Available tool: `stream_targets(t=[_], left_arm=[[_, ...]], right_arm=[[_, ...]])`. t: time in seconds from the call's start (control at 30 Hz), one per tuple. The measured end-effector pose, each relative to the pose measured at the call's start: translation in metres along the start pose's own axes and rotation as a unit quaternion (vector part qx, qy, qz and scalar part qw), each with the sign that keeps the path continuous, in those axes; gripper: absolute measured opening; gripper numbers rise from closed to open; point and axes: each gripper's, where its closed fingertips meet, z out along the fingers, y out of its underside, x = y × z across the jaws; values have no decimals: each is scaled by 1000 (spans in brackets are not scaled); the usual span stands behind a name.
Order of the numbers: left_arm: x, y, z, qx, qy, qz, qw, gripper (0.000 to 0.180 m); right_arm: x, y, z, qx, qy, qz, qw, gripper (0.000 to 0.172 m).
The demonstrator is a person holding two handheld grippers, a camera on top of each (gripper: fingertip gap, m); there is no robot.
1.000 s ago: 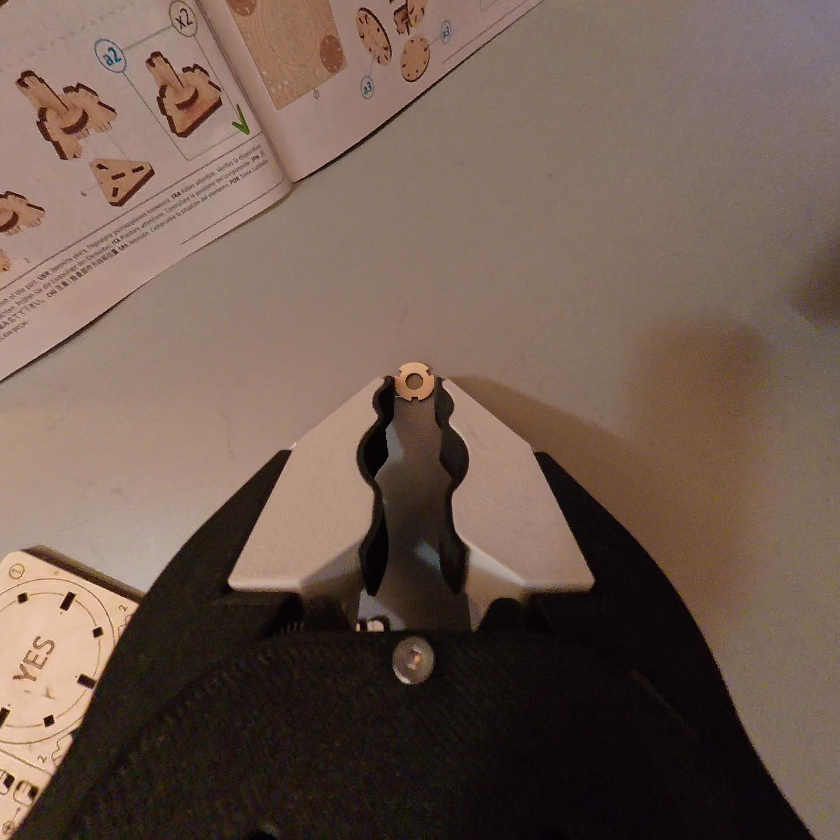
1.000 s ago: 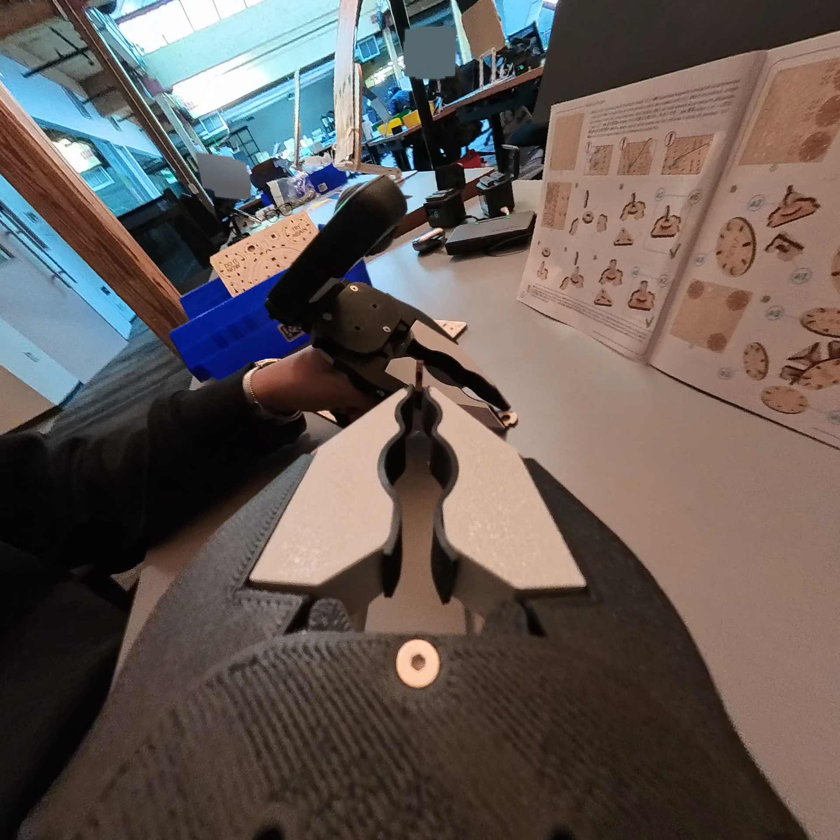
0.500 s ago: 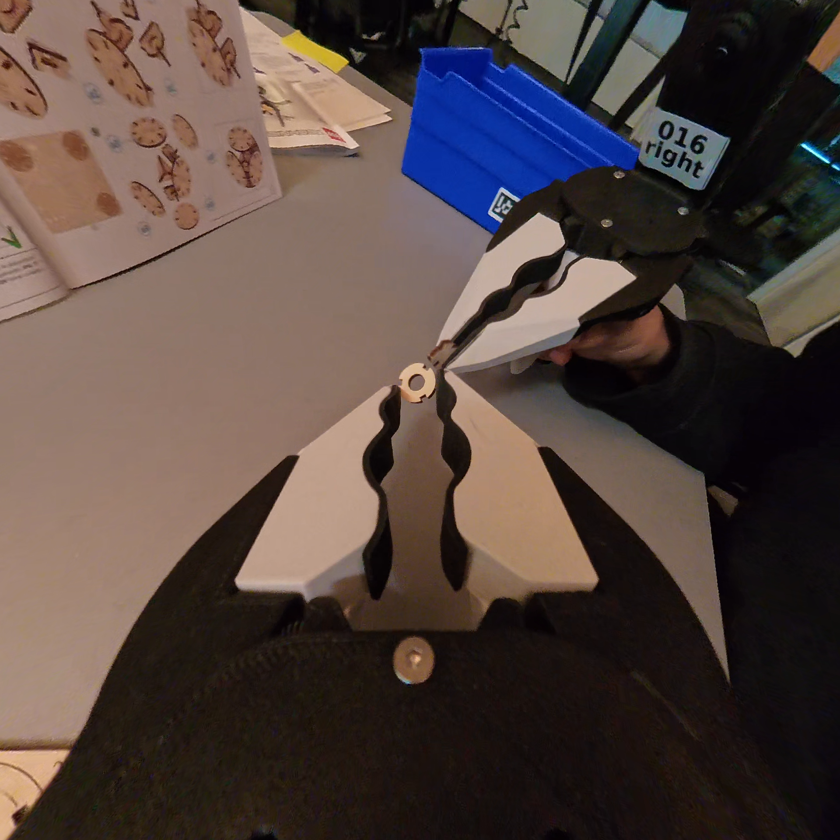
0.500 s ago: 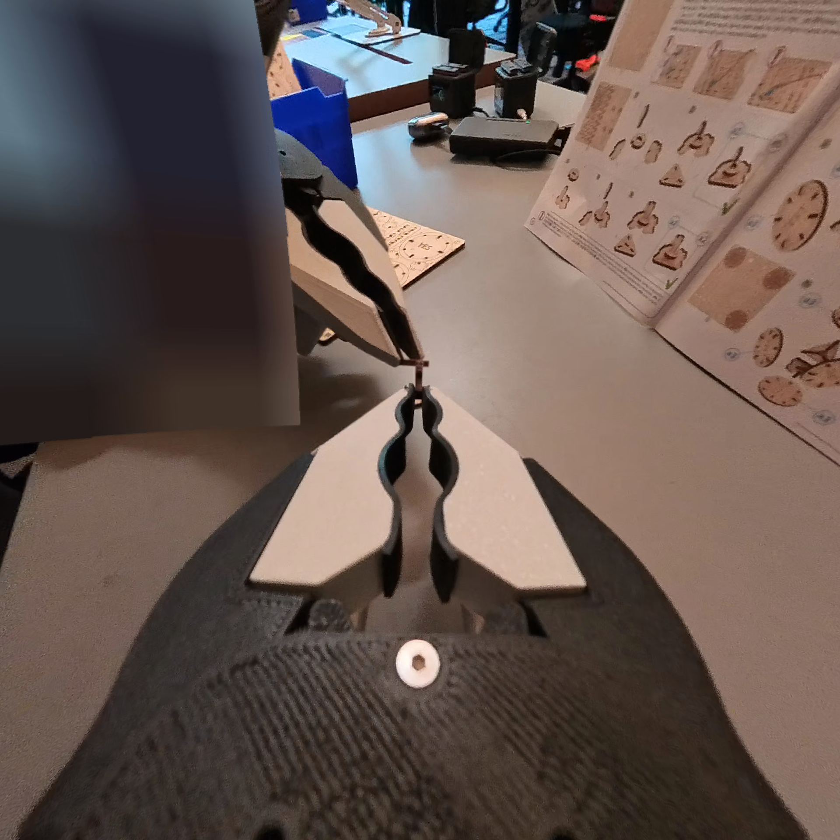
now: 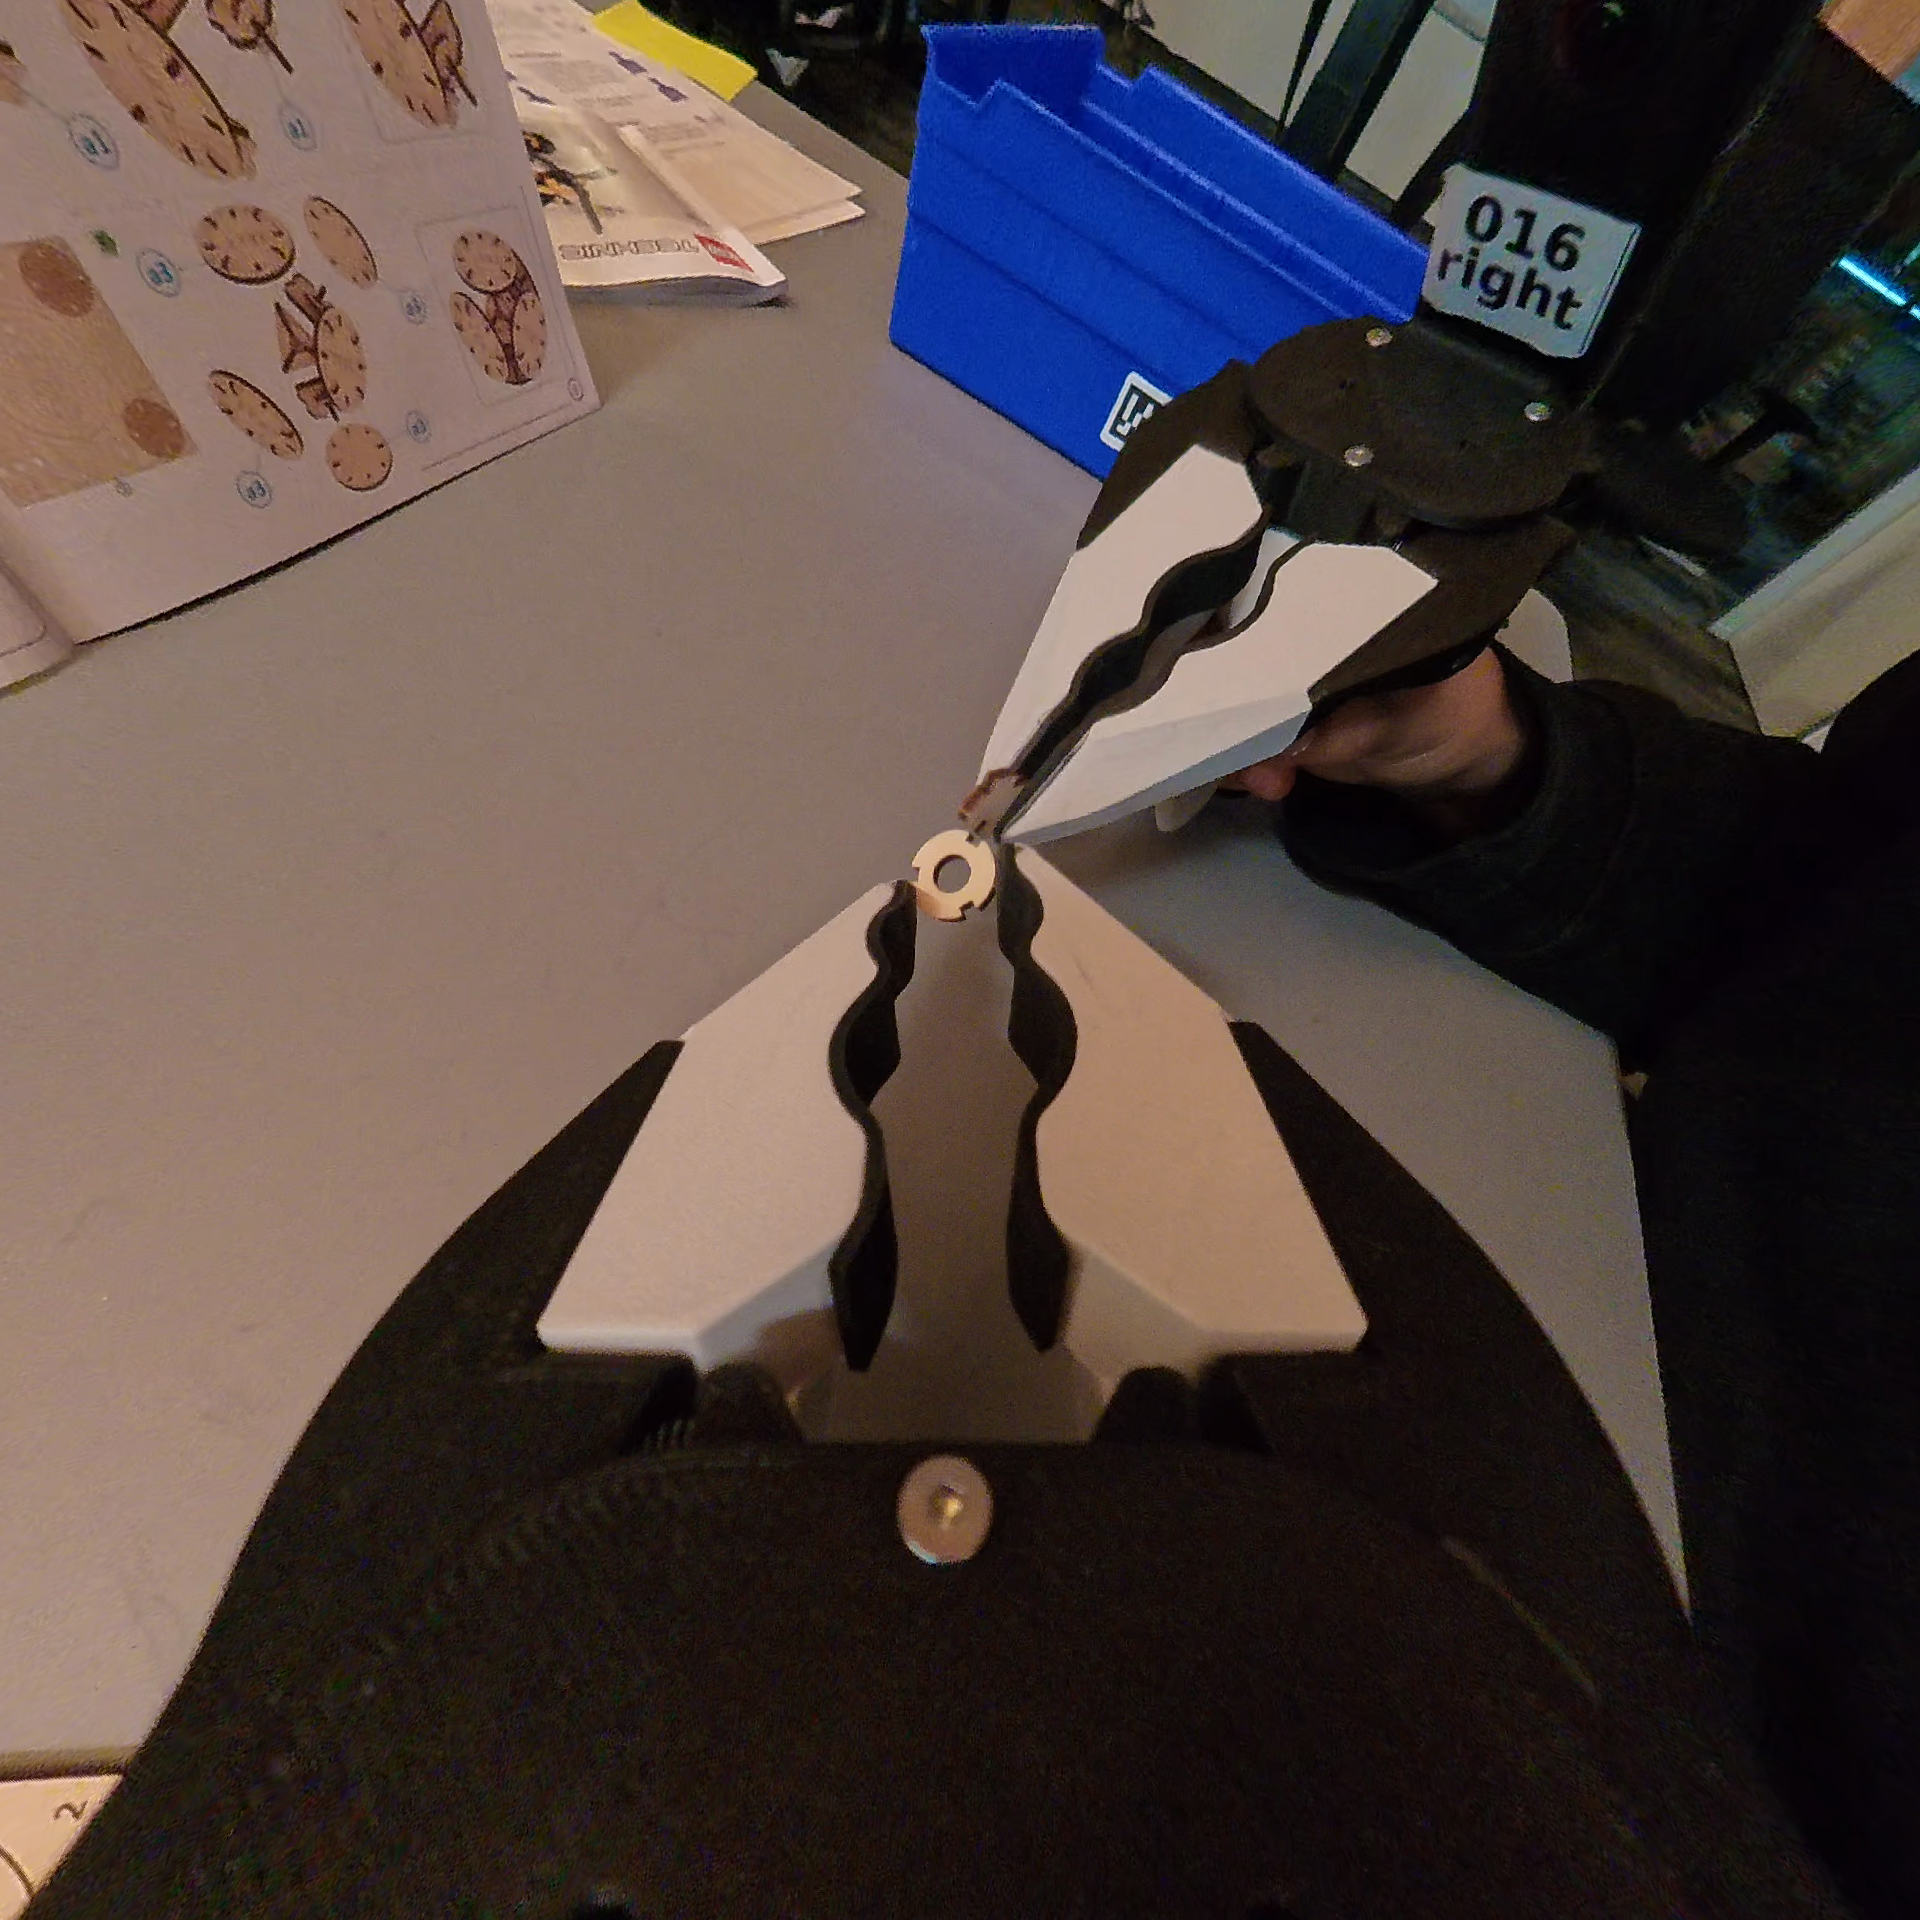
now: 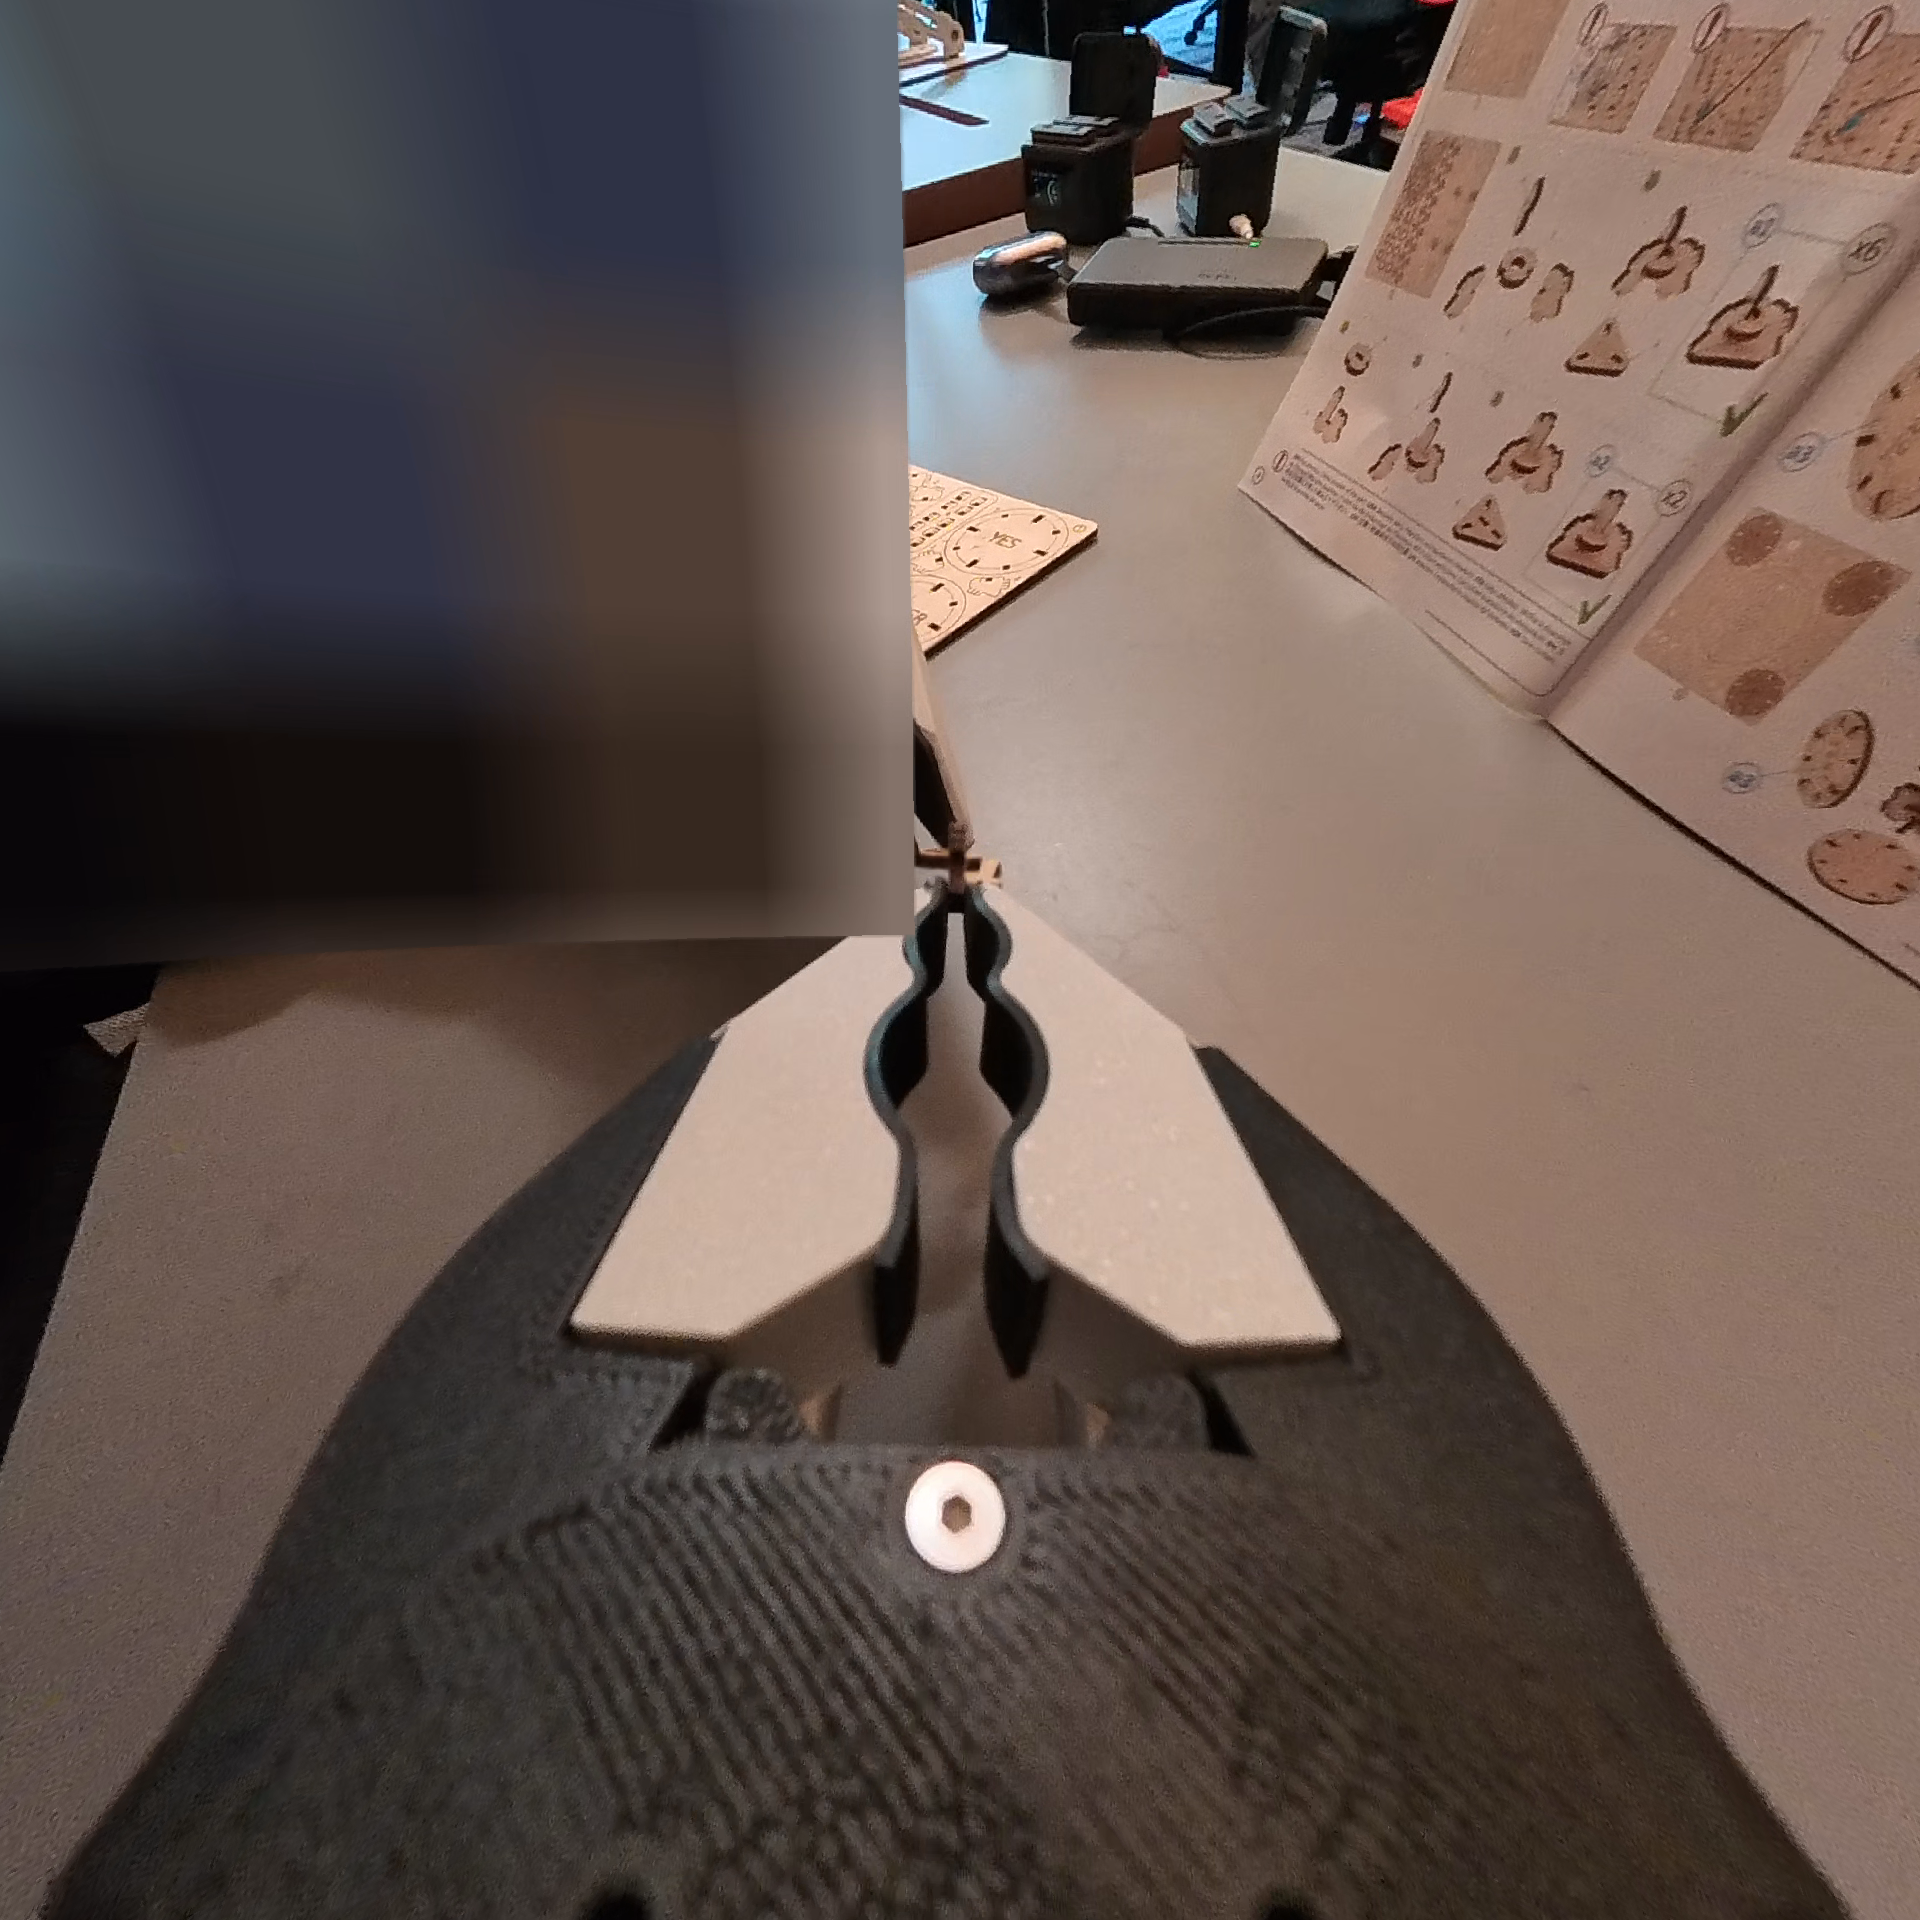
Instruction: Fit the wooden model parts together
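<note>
- Pinching a small notched wooden ring (image 5: 953, 875) edge to edge, the left gripper (image 5: 953, 902) has its two tips set narrowly apart on the ring's rim, so the centre hole faces up and stays clear, presumably to take a mating part.
- Right gripper (image 6: 948, 902): tips pressed together on a thin wooden peg (image 5: 989, 802), which juts a short way past them; seen from the left wrist view, the peg's end sits just beside the ring's upper rim, at or very near contact.
- Both tools are held above the grey table (image 5: 582, 748), tip to tip, so that the two small parts meet in the air.
- Instruction booklet (image 6: 1621, 436): lies open at the far side of the table, its pages of assembly drawings turned toward the work, likely for reference.
- Wooden parts sheet (image 6: 997, 551): flat on the table beyond the grippers, with round pieces cut into it.
- Blue bin (image 5: 1091, 270): on the table's far edge, well apart from the tips.
- Black devices (image 6: 1195, 270): at the back of the table, out of the way.
- Person's hand (image 5: 1403, 727) in a dark sleeve grips the right tool.
</note>
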Motion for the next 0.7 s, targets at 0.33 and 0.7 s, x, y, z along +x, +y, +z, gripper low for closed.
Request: stream_targets(t=[0.33,0.7], left_arm=[[3,-3,-2,12,14,-8,1000,16],[2,-2,-1,8,9,-6,1000,16]], right_arm=[[-3,-2,-1,10,-18,17,1000,0],[-4,-1,0,3,-15,10,1000,0]])
